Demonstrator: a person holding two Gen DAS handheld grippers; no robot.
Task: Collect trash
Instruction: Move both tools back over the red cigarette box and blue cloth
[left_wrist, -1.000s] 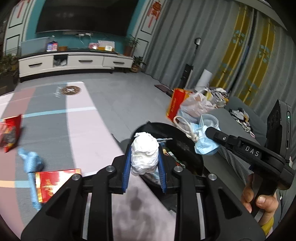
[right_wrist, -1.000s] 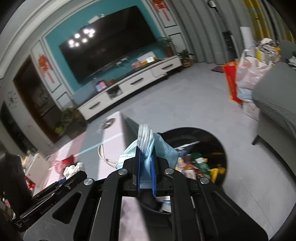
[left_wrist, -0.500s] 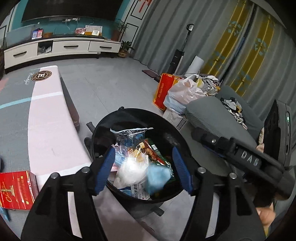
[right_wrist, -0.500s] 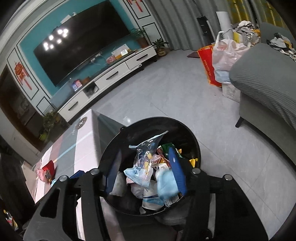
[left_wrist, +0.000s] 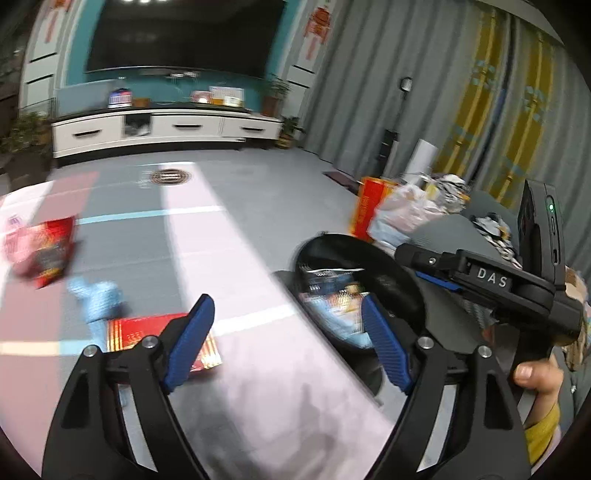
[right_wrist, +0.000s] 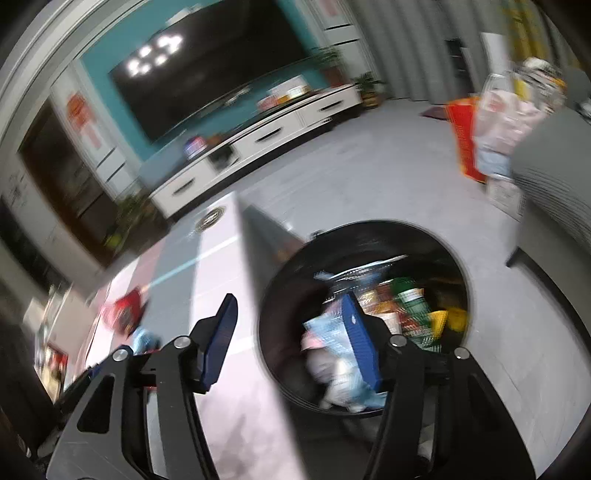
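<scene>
A black round trash bin (right_wrist: 436, 243) stands on the floor beside the low table's right edge; it holds wrappers, a white wad and a blue mask. It also shows in the left wrist view (left_wrist: 384, 269). My left gripper (left_wrist: 286, 334) is open and empty, above the table's near right part. My right gripper (right_wrist: 290, 326) is open and empty, over the table edge and the bin's left rim; its body shows in the left wrist view (left_wrist: 491, 284). On the table lie a red flat packet (left_wrist: 147, 334), a blue crumpled piece (left_wrist: 98, 299) and a red snack bag (left_wrist: 44, 251).
The pink and grey table (left_wrist: 221, 266) ends at its right edge next to the bin. A grey sofa (right_wrist: 554, 177) and a red bag with plastic bags (right_wrist: 476, 129) stand to the right. A white TV cabinet (left_wrist: 162, 127) is at the far wall.
One second ago the left gripper held a white wad and the right a blue mask. Both opened over the bin and dropped them in. Both grippers have since swung back left toward the table.
</scene>
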